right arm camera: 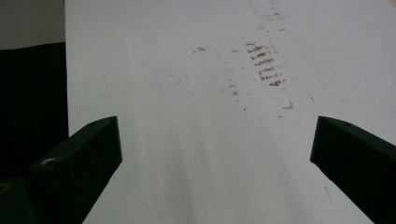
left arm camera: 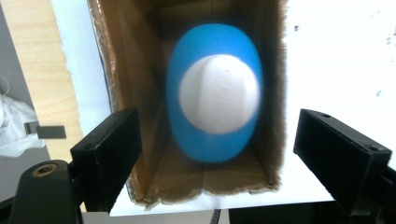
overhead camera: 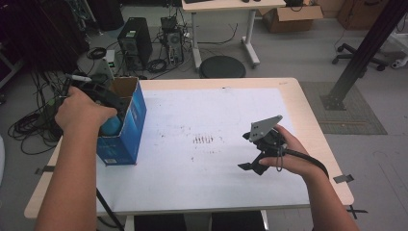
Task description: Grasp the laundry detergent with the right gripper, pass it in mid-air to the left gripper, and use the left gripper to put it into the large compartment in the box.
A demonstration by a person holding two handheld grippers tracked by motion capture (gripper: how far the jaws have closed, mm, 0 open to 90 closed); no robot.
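Note:
An open-topped blue cardboard box [overhead camera: 133,126] stands at the table's left edge. Inside it lies a blue object with a white round face [left arm camera: 212,100], blurred in the left gripper view, and a bit of its blue [overhead camera: 111,126] shows past the hand in the high view. My left gripper [left arm camera: 217,130] hangs above the box's mouth, looking down into its brown inside [left arm camera: 135,70], jaws open and touching nothing. My right gripper [overhead camera: 250,166] hovers low over the white sheet [right arm camera: 187,116] at the right, open and empty [right arm camera: 215,140].
The white sheet [overhead camera: 216,110] covers most of the wooden table [overhead camera: 308,110] and has brown smudges [overhead camera: 203,139] at its middle. Beyond the table are a computer tower [overhead camera: 134,41], cables, a round black stool [overhead camera: 222,66] and another desk. A black slanted post [overhead camera: 365,48] stands at the right.

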